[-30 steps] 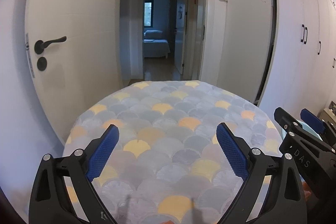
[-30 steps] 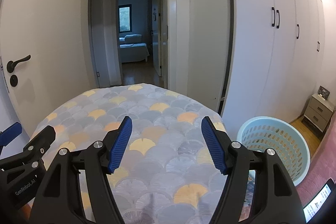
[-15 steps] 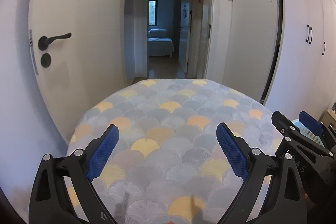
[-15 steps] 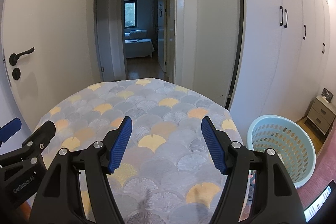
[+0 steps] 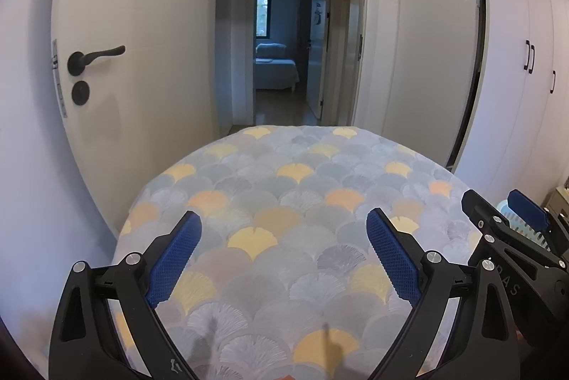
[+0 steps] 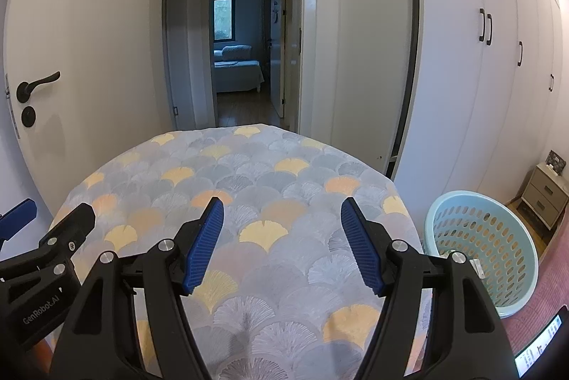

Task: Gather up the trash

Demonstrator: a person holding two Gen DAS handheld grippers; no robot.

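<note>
My left gripper point(image 5: 282, 227) stands open over a round table point(image 5: 298, 188) covered with a fan-patterned cloth in grey, yellow and orange; nothing is between its blue pads. To its right is my right gripper point(image 5: 498, 202), seen side-on. In the right wrist view my right gripper point(image 6: 282, 212) is open and empty above the same table point(image 6: 249, 166), with the left gripper point(image 6: 49, 220) at the left edge. A pale blue perforated basket point(image 6: 494, 252) stands on the floor to the right of the table, with a small pale item inside. No trash shows on the cloth.
A white door point(image 5: 117, 52) with a black handle point(image 5: 92, 56) stands behind the table on the left. An open doorway point(image 6: 245, 59) leads to a dim room with a bed. White wardrobes point(image 6: 498, 59) line the right wall; a small nightstand point(image 6: 544, 191) sits beyond the basket.
Both views have shifted slightly: the table's far edge sits a little lower and the doorway more to the right in frame. Both grippers stay open and empty.
</note>
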